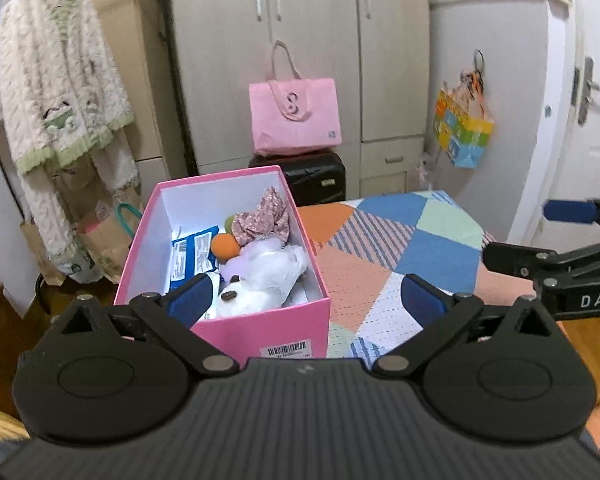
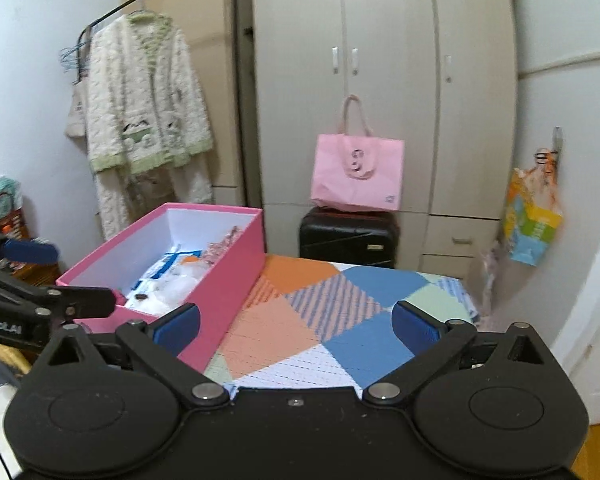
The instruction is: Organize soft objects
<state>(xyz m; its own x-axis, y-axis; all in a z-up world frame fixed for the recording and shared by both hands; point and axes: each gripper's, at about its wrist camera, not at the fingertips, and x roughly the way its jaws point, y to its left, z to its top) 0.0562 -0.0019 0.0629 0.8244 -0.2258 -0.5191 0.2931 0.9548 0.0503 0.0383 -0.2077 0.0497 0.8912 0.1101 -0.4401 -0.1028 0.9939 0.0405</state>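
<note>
A pink box [image 1: 260, 330] stands open on the patchwork cloth of the table [image 1: 400, 240]. Inside lie a white plush toy [image 1: 256, 284], an orange ball [image 1: 225, 246], a floral fabric scrunchie [image 1: 266, 218] and a blue and white packet [image 1: 192, 258]. My left gripper [image 1: 306, 298] is open and empty, held just in front of the box's near wall. My right gripper [image 2: 296, 322] is open and empty over the cloth [image 2: 340, 320], to the right of the pink box [image 2: 228, 268]. The right gripper also shows at the right edge of the left wrist view [image 1: 560, 236].
A black suitcase [image 2: 348, 236] with a pink tote bag [image 2: 358, 174] on it stands behind the table before a wardrobe [image 2: 380, 80]. A fluffy robe [image 2: 148, 120] hangs on a rack at the left. A colourful bag [image 2: 532, 216] hangs on the right wall.
</note>
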